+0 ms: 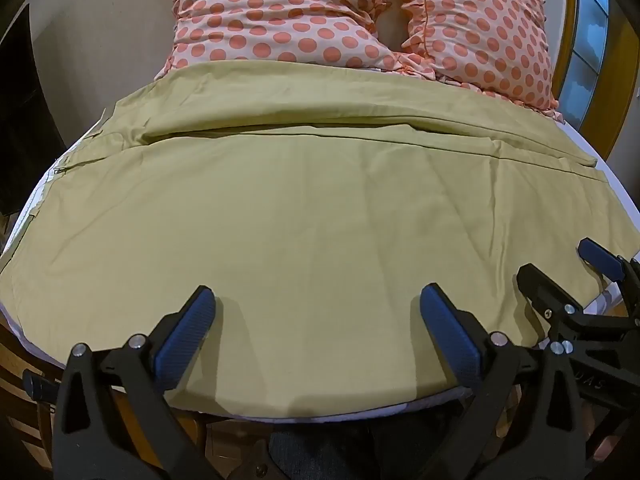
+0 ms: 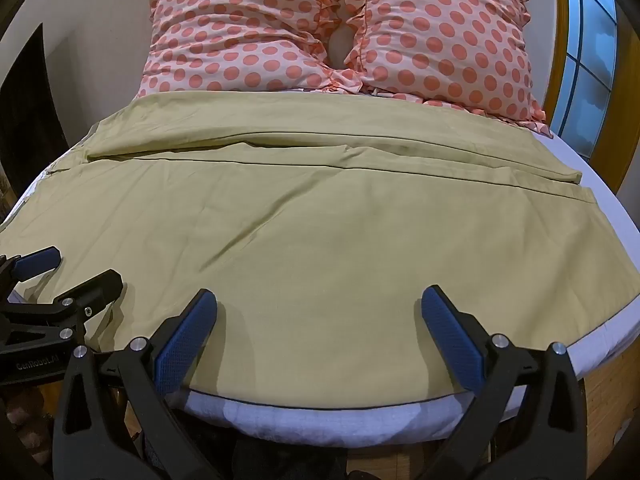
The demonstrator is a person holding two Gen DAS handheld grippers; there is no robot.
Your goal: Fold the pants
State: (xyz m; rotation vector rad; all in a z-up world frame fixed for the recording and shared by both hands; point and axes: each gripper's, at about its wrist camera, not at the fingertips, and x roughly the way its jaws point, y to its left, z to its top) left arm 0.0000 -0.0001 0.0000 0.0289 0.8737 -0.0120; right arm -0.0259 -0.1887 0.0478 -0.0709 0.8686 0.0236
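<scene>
Left wrist view: one pair of olive pants (image 1: pixel 320 208) lies spread flat across the bed (image 1: pixel 616 184), below two polka-dot pillows (image 1: pixel 280 20). The left gripper (image 1: pixel 316 300) hangs over the near hem, fingers wide apart, holding nothing. Right wrist view: the right gripper (image 2: pixel 320 300) likewise has its fingers spread, empty, over the pants' near edge.

Both wrist views low, near bed's (image 1: pixel 612 184) foot edge, facing pillows (image 2: pixel 340 28); probably side-by-side.

Olive-yellow pants (image 1: pixel 304 208), spread flat, partly folded
</scene>
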